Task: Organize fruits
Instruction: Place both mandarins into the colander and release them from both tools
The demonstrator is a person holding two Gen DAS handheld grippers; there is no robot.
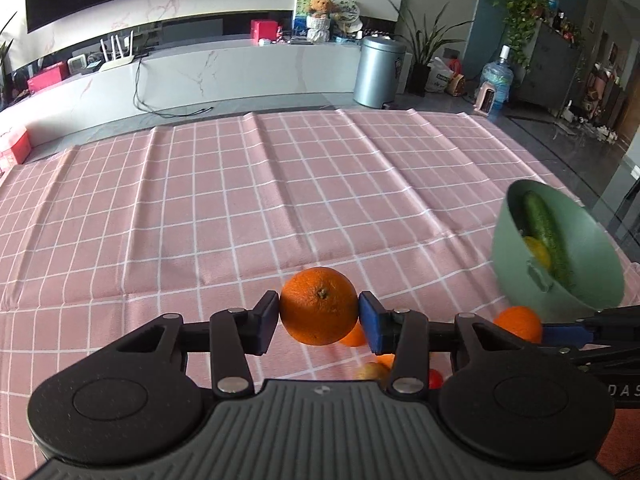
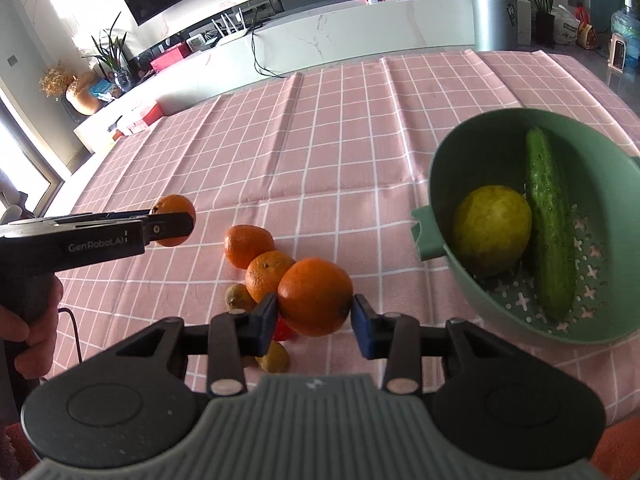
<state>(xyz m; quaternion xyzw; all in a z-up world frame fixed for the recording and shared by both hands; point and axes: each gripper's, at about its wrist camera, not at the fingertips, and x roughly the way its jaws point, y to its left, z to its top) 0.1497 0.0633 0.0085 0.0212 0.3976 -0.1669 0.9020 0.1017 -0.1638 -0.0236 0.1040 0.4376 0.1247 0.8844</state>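
A: Left gripper (image 1: 319,312) — what have you got?

B: Your jaws are clamped on an orange (image 1: 319,306), pads pressed on its two sides, stem end facing the camera. It looks lifted clear of the pink checked cloth (image 1: 240,200), likely so it can travel without dragging.

A: Right gripper (image 2: 314,312)?

B: Same story: jaws pinched on a second orange (image 2: 315,297), gripped across its middle. You hold it just above the loose pile, beside the green strainer bowl (image 2: 452,152).

A: What is left on the cloth?

B: Two more oranges (image 2: 249,246) touching each other, a small brownish-green fruit (image 2: 239,298) next to them, another yellowish one (image 2: 274,358) nearer you, and something red (image 2: 282,330) mostly hidden behind your finger.

A: And the bowl?

B: A cucumber (image 2: 548,224) leans along its right wall; a yellow-green round fruit (image 2: 492,230) sits against it. Plenty of perforated floor shows, so room remains. I judge the bowl is the collecting spot; your right orange is nearest, and should go in first. Watch the rim handle.
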